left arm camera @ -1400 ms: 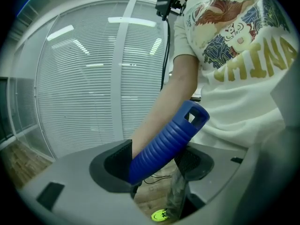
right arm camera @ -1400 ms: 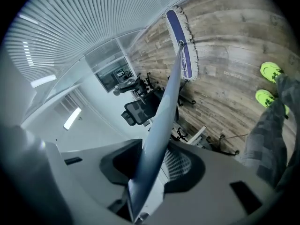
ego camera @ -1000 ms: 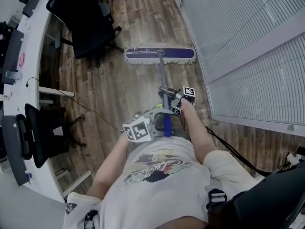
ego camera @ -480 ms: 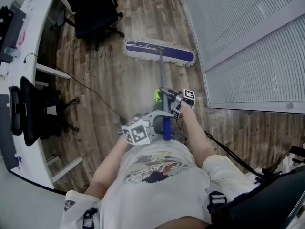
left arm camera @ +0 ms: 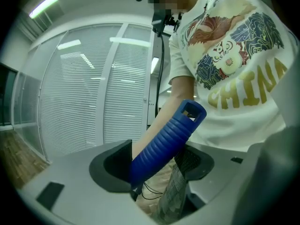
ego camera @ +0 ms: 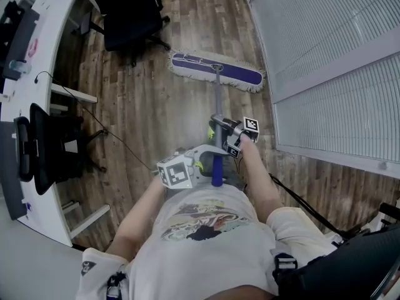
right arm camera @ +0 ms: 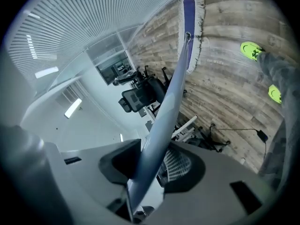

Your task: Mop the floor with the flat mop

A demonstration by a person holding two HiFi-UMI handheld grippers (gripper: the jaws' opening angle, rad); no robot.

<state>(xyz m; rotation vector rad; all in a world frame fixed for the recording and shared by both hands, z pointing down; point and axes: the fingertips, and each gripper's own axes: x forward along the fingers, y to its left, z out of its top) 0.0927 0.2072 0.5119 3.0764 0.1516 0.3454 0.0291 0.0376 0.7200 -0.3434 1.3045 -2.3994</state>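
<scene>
text: "CHINA" | colour: yellow capitals | on: front of person's white shirt (left arm camera: 234, 55), below a printed picture | other text: none legible

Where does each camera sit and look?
Head view: on head, looks down at mop head, floor; arms, shirt show.
Left gripper view: on left gripper, facing person's shirt; blue grip between jaws.
Right gripper view: on right gripper, whose jaws have just been opening around pole; faces floor, shoes.
Head and right gripper views share the mop head.
</scene>
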